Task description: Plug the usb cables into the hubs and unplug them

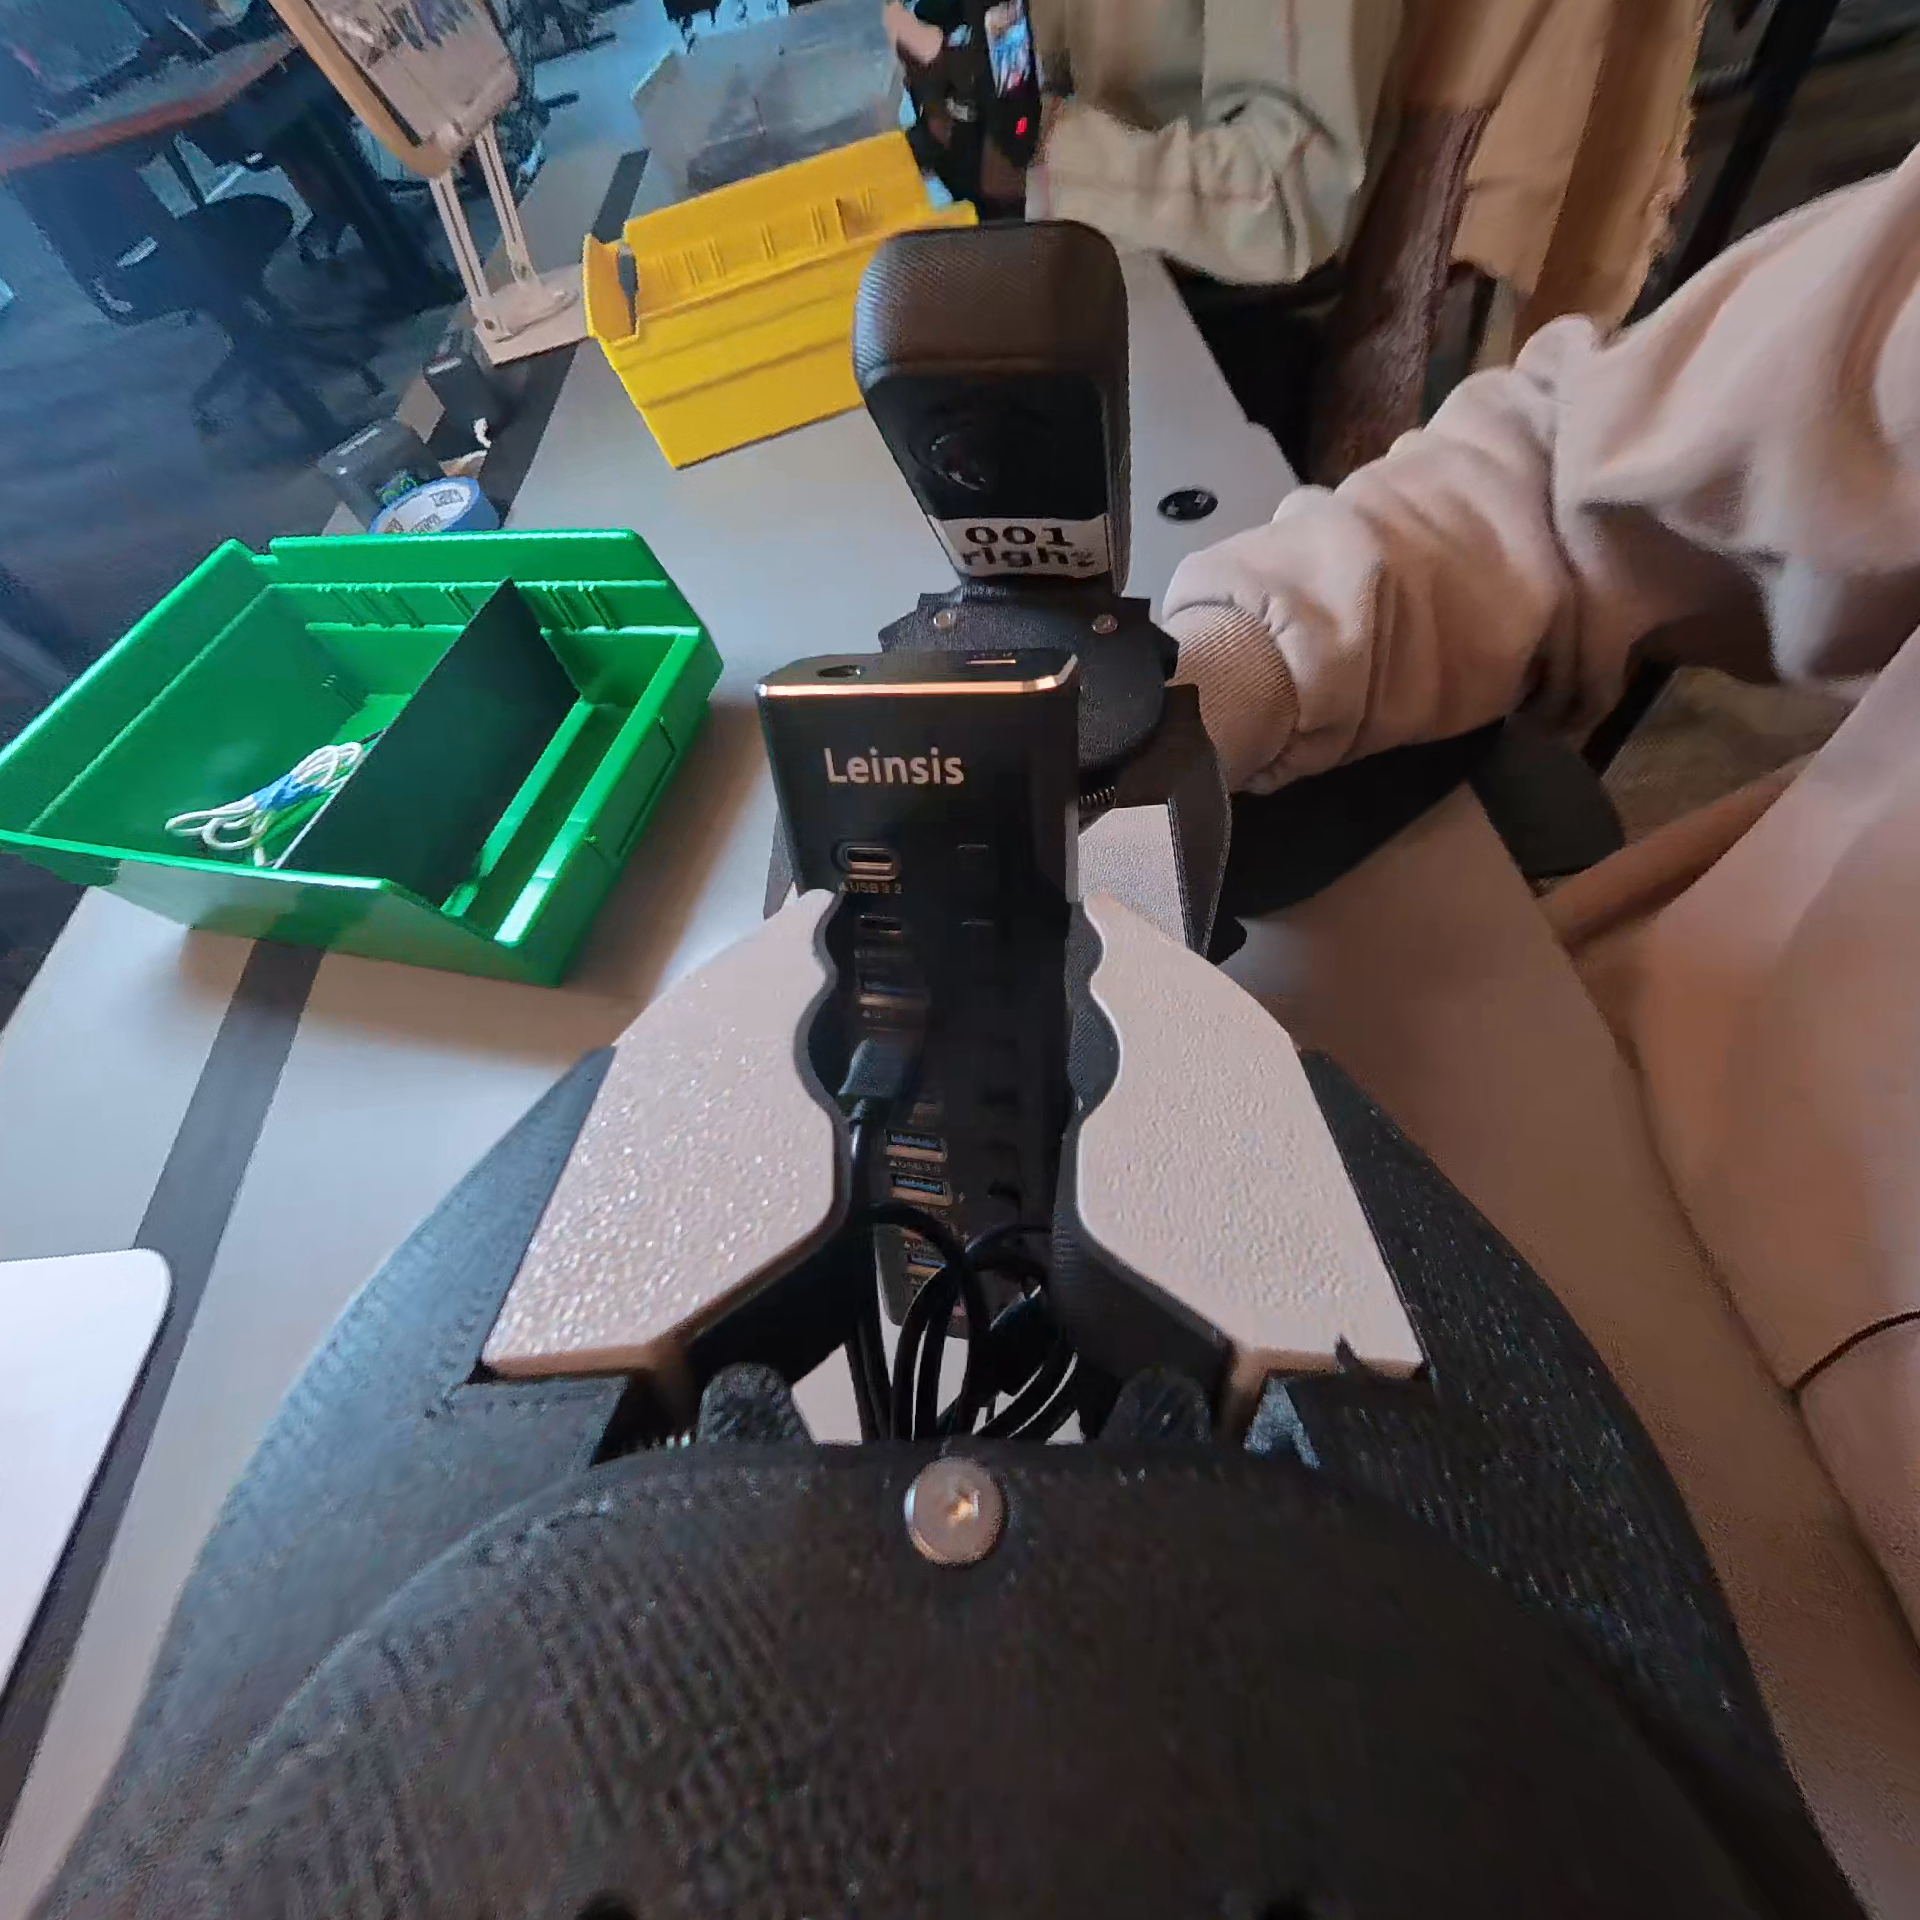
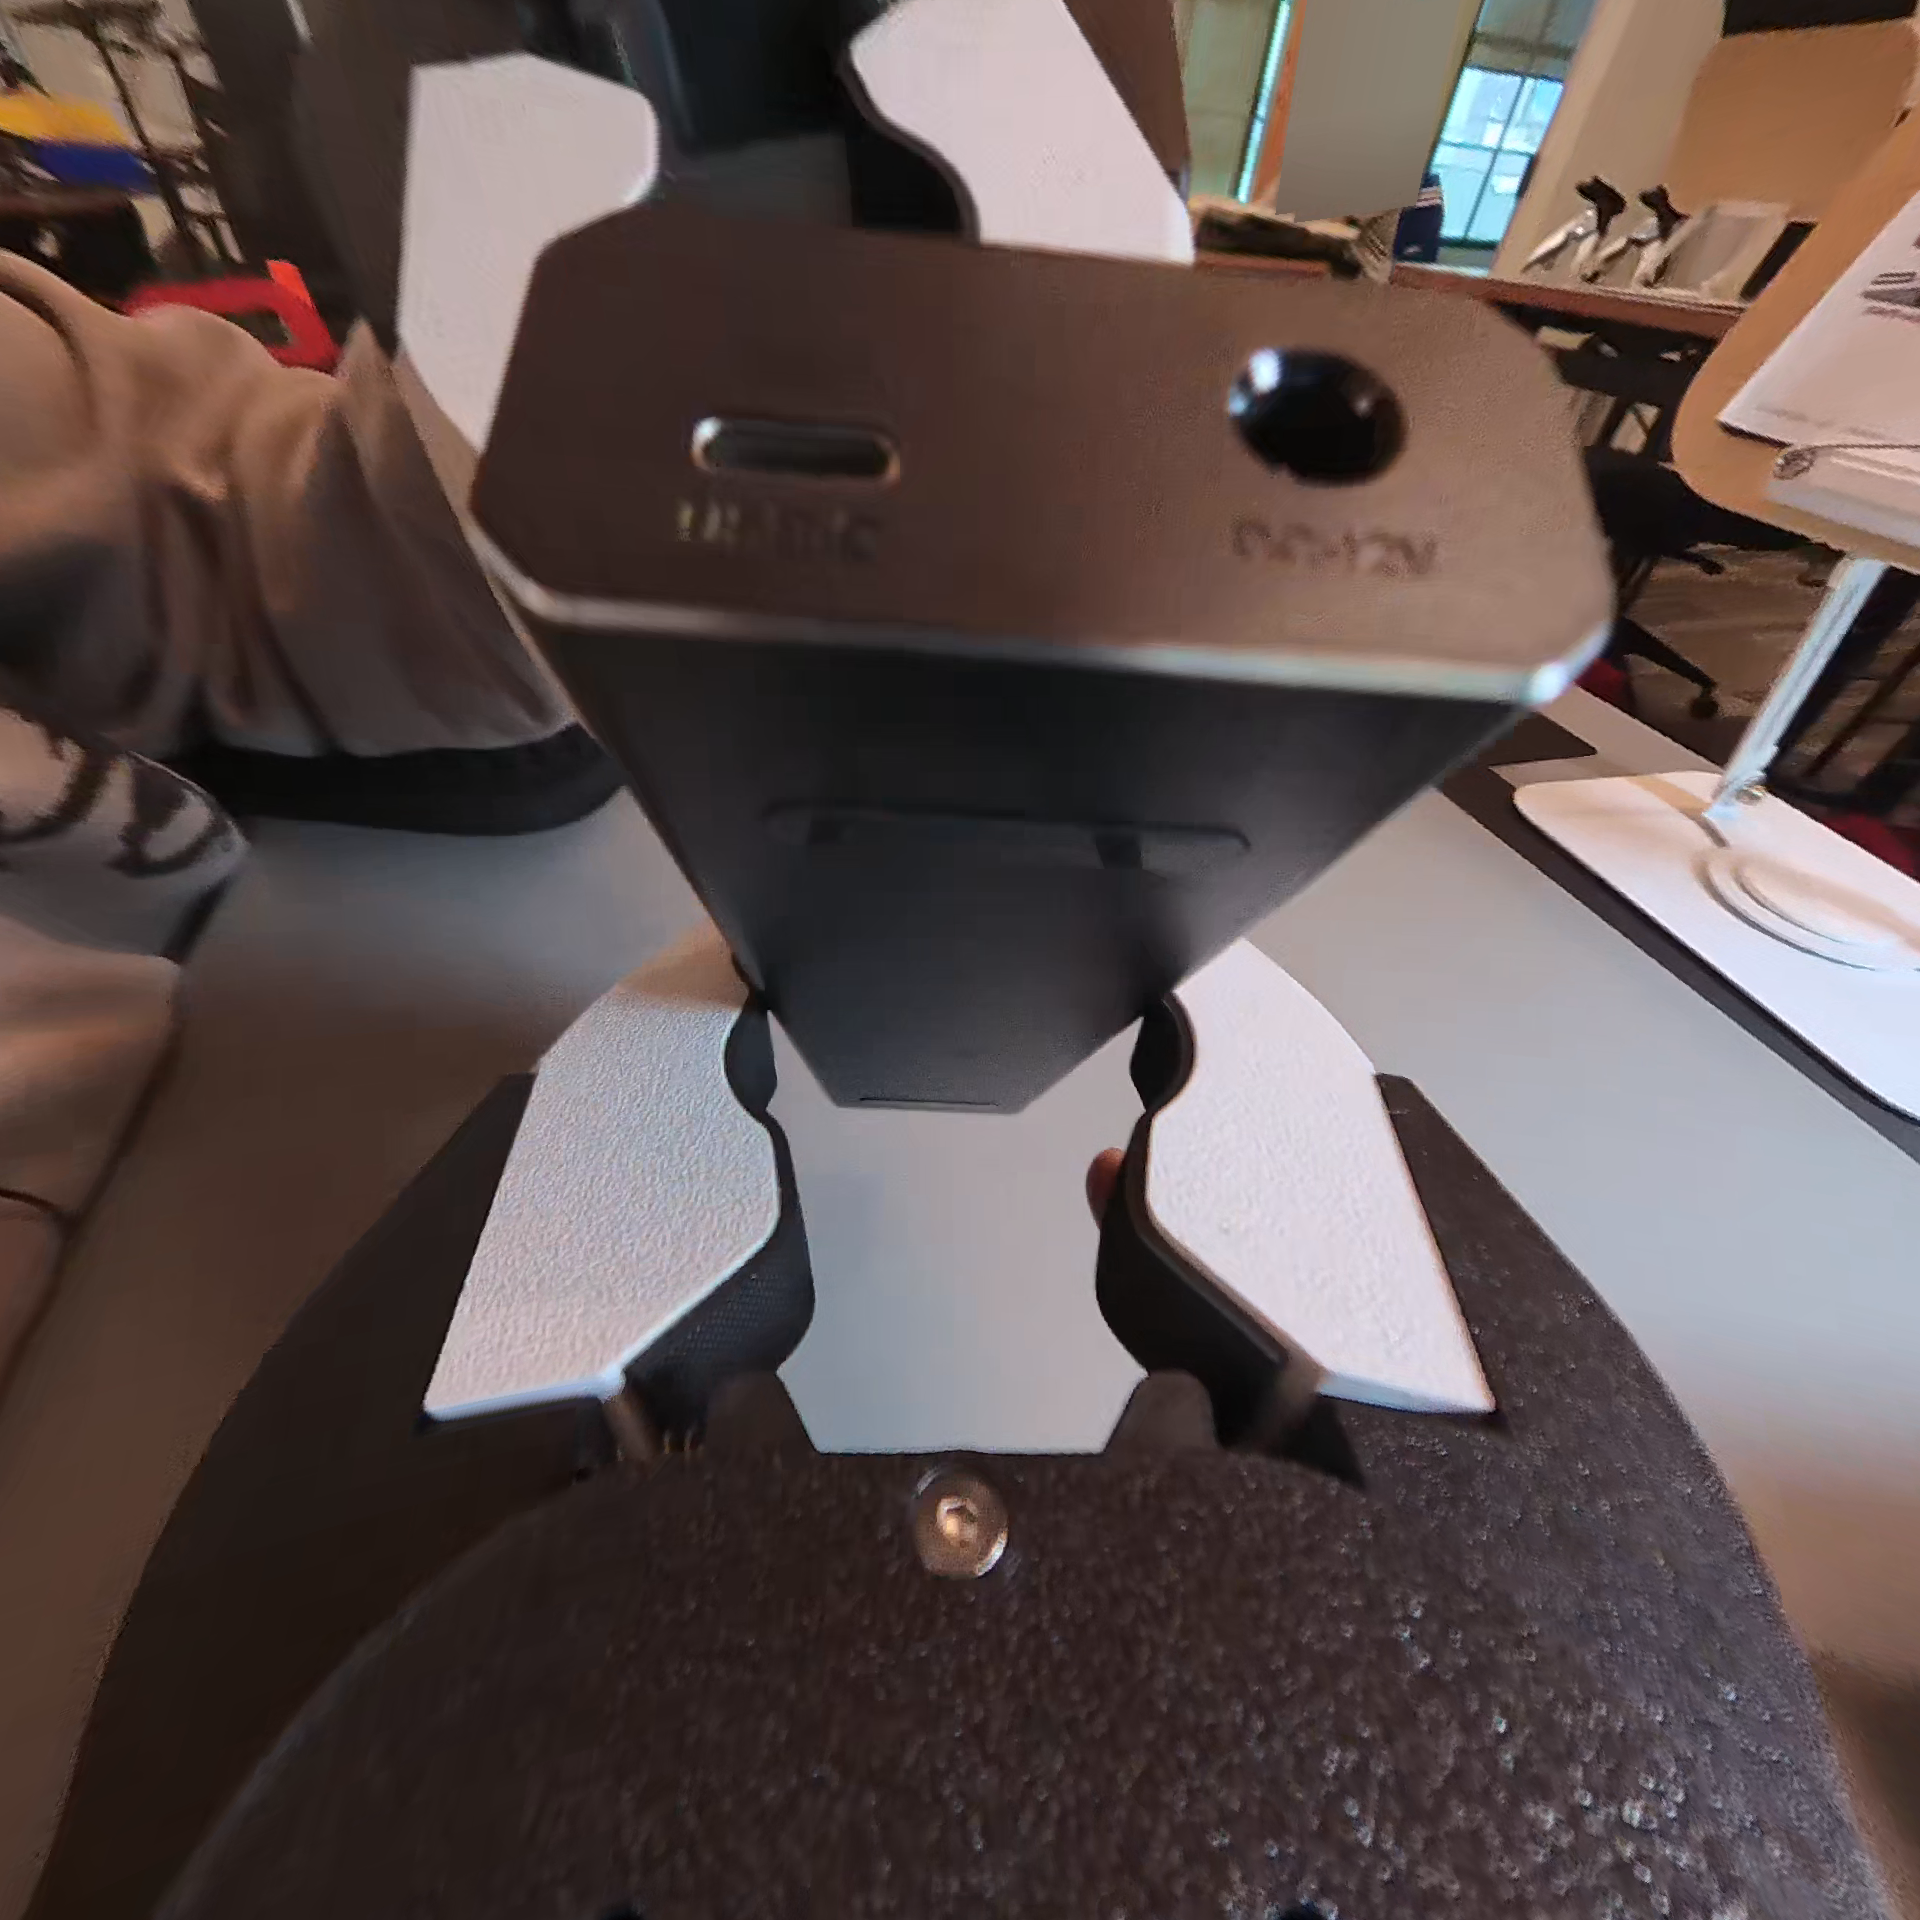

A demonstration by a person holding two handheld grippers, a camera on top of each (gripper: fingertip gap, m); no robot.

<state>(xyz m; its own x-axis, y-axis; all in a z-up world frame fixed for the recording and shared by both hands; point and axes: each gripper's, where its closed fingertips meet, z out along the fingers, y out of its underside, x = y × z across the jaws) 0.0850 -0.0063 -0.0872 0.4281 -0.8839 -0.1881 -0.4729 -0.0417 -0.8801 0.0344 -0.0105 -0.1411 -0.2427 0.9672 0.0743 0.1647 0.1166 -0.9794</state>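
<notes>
The grey table (image 1: 727, 540) spreads beneath both tongs, and on it, well off to the left of the left gripper (image 1: 940, 997), sits a green bin (image 1: 582, 727) with a dark divider and a small coil of white and blue wire (image 1: 275, 800) in its left compartment; farther ahead stands a yellow bin (image 1: 727, 364). Between the tongs, lifted clear of the table, is the black hub (image 1: 920, 790), a long bar with ports down its face. The left gripper is closed narrow on the hub's sides about midway along, with the hub's far end sticking out past its tips. The right gripper (image 2: 961, 1049) faces it from the opposite side, and its tips sit against the lower corners of the hub, so it appears to pinch that end too, though the contact is partly hidden and I cannot tell how firm it is. A black usb cable (image 1: 883, 1070) is seated in one port right between the left tongs, its slack looping back toward the gripper's throat. The risk, as I judge it, lies there: the plug sits inside the left grip, so neither tong has a clear reach, and letting go with one to fetch it leaves the hub held at one place, free to pivot or slip. The loose loops could also snag a finger.
</notes>
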